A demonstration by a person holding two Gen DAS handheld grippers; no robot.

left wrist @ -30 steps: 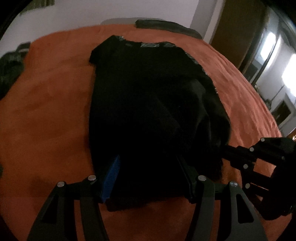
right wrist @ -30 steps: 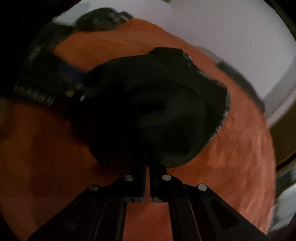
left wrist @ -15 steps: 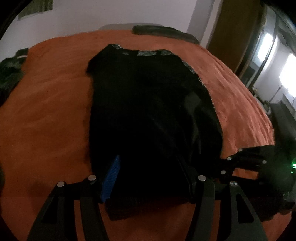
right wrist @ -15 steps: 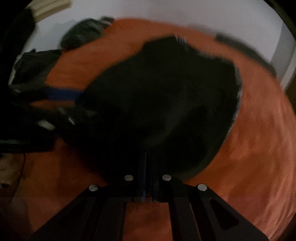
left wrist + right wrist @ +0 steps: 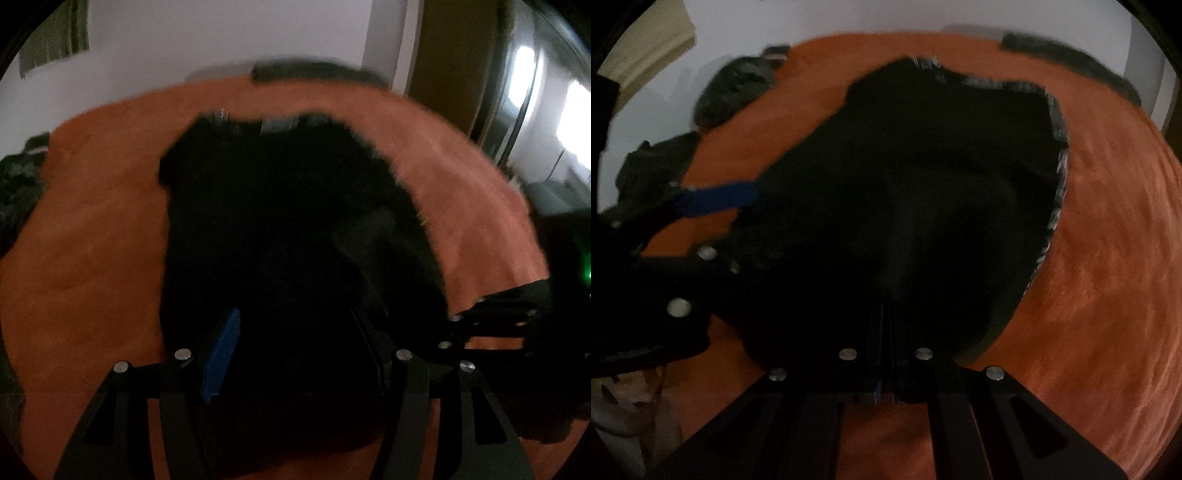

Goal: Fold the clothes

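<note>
Black garment (image 5: 280, 236) on orange bed (image 5: 92, 258); left gripper (image 5: 295, 343) spread wide over near hem; right gripper (image 5: 886, 332) pinching hem.

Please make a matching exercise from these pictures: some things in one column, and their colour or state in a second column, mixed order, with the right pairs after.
Things:
1. garment
2. bedspread
3. left gripper
4. right gripper

States or colours:
A. orange
B. fingers pressed together on cloth
C. black, lying on the bed
D. fingers wide apart

Pairs: 1-C, 2-A, 3-D, 4-B
</note>
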